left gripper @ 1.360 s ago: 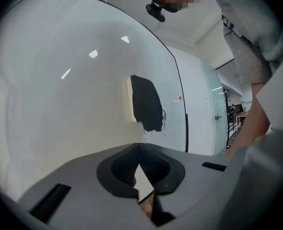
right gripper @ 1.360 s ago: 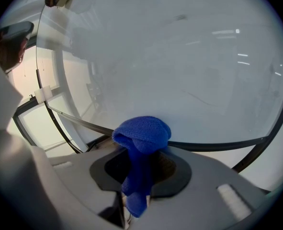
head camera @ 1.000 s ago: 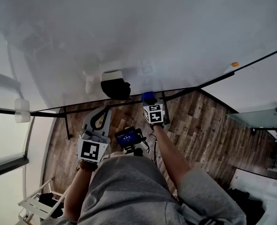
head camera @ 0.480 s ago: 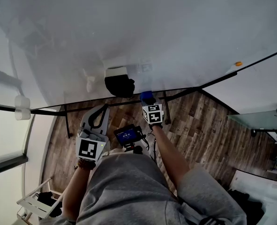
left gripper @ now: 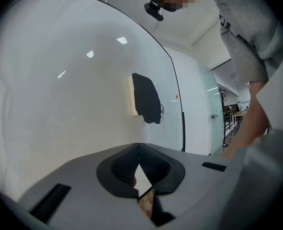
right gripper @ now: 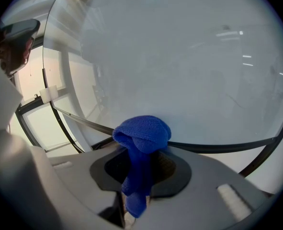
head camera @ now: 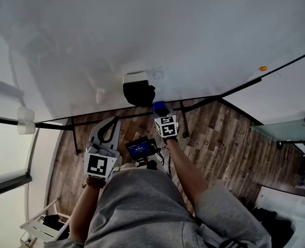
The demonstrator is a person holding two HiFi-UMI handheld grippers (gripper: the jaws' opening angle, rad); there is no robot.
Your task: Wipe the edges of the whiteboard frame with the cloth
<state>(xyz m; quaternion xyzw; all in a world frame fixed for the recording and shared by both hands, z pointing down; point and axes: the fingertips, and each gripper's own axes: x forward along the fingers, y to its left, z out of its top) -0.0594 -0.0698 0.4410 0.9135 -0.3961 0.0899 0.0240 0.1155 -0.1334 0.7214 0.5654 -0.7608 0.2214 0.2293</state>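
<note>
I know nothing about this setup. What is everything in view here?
whiteboard: one, white, fills the upper view
frame: one, black, edging the board
eraser: one, black with a pale back, on the board near its lower edge
dot: one, orange, on the board at right
cloth: one, blue, at the frame
floor: brown wood, below
small screen: one, blue display, before the person
left claw: shut, empty
right claw: shut on the cloth

The bunched blue cloth (right gripper: pixel 143 134) seemingly touches the whiteboard's thin black bottom frame edge (right gripper: pixel 211 148).
</note>
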